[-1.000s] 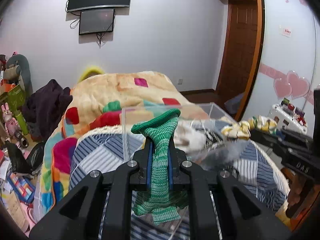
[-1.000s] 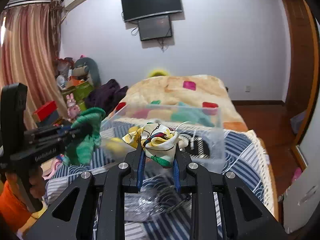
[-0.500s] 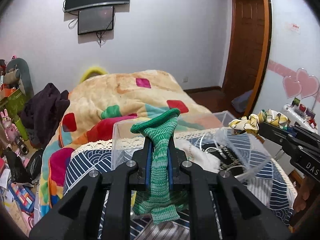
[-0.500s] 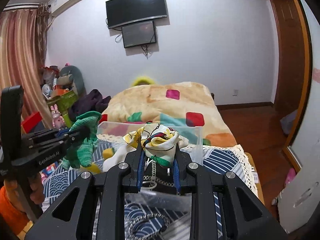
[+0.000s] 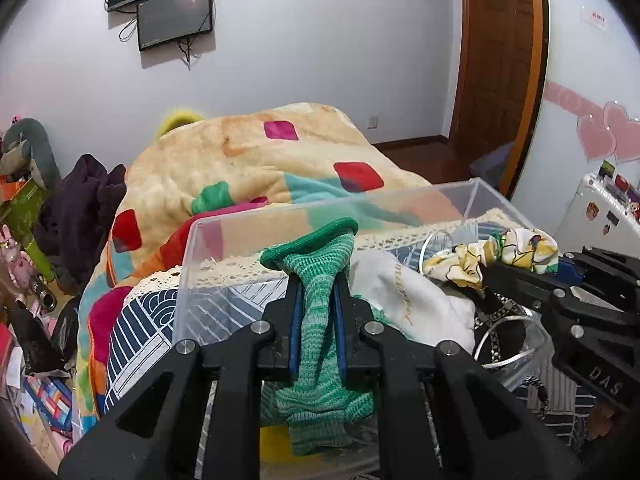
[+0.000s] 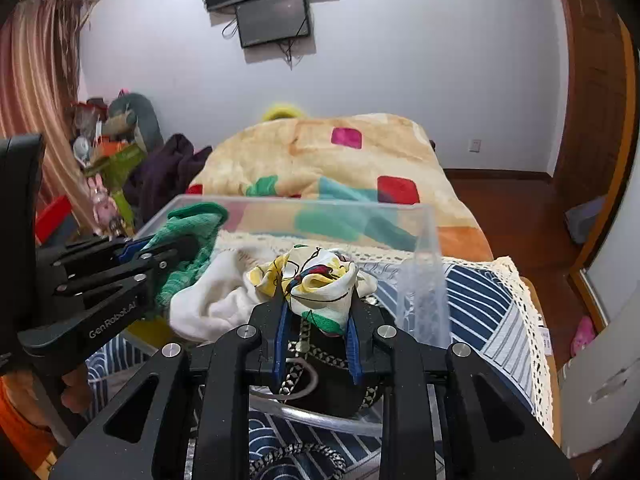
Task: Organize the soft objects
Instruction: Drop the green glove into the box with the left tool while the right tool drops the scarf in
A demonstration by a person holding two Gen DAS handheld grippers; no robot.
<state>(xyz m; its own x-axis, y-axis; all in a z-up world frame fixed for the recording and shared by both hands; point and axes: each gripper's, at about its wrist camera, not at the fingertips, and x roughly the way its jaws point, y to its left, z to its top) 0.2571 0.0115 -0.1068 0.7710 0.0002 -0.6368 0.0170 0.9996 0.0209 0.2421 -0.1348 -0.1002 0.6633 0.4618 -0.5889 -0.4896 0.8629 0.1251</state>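
Meanwhile, over the clear plastic bin [image 5: 472,196] on the bed | left claw [image 5: 316,284] clenched on green knit sock [image 5: 320,320] | right claw [image 6: 318,300] clenched on patterned silk scarf [image 6: 316,276] | step: delivering both; next, likely lower and release inside bin.

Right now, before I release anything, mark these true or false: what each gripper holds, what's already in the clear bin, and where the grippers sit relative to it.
1. The left gripper is shut on the green knit sock. True.
2. The right gripper is empty. False: it is shut on the patterned scarf.
3. A white cloth already lies in the clear bin. True.
4. The clear bin has a lid on. False: its top is open.
5. The bin sits on a bare wooden floor. False: it rests on the blue striped cover of the bed.
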